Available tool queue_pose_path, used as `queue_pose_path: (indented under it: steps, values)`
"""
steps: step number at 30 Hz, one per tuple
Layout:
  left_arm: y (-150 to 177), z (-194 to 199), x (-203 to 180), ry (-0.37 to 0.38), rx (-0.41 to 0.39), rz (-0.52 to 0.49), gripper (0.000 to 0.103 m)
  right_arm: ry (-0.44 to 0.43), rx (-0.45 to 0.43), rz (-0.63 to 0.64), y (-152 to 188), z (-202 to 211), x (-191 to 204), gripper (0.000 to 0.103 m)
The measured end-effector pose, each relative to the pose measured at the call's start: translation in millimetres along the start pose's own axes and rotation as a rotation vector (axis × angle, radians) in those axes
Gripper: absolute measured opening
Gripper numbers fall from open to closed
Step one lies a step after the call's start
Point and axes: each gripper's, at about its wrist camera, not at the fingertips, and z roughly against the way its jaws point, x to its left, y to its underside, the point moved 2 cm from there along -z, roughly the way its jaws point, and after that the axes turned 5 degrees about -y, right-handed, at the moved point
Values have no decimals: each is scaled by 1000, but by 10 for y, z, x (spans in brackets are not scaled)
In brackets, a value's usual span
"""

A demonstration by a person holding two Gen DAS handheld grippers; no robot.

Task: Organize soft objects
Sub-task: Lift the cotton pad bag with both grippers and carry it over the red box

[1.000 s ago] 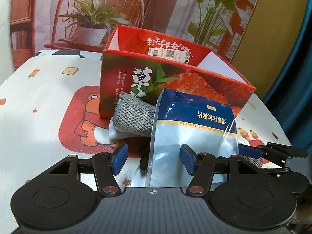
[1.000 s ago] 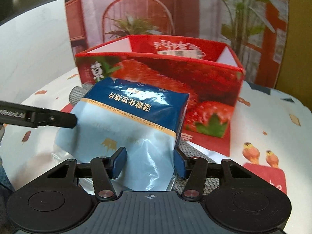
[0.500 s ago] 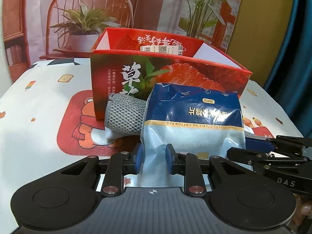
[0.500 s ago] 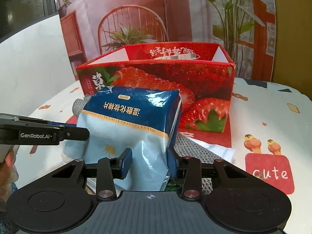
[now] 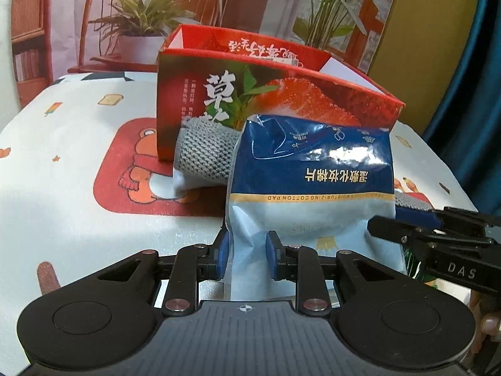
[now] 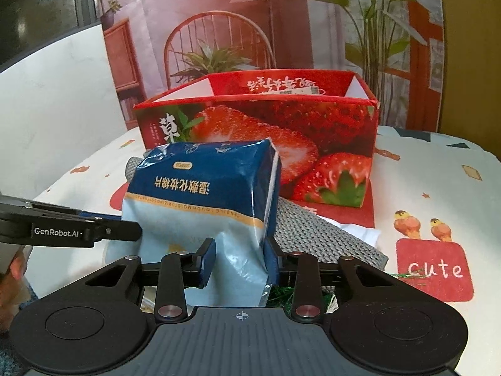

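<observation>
Both tongs gripped the blue cotton-pad bag (image 5: 313, 194) by its pale lower end: the left tongs (image 5: 245, 255) pinched its left edge, the right tongs (image 6: 239, 258) its right edge. The bag stood at frame centre, over a grey knitted cloth (image 6: 316, 235) and before the open strawberry box (image 6: 313, 131). Bare counter (image 5: 62, 194) lay at the left.

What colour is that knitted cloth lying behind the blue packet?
Grey, a textured knit. The knitted cloth shows best in the right wrist view, beside the blue packet.
</observation>
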Motion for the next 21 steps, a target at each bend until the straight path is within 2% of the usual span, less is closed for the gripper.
queue_pose_path:
  steps: [6,8,10,11,21]
  values:
    - [32,-63,5,-4,22,3,26,10,-3,-9,22,-54,-16,34]
    - [17,0,-1,-5,-13,-2,19,10,-7,4,18,-47,11,28]
    - [-4,49,-9,-4,-39,-1,14,3,-25,8,3,-14,21,14]
    - [-15,72,-11,-1,-50,0,13,0,-35,4,-10,7,16,11]
    - [-170,292,-105,-8,-152,-43,12,-18,-152,42,-171,240,81,9]
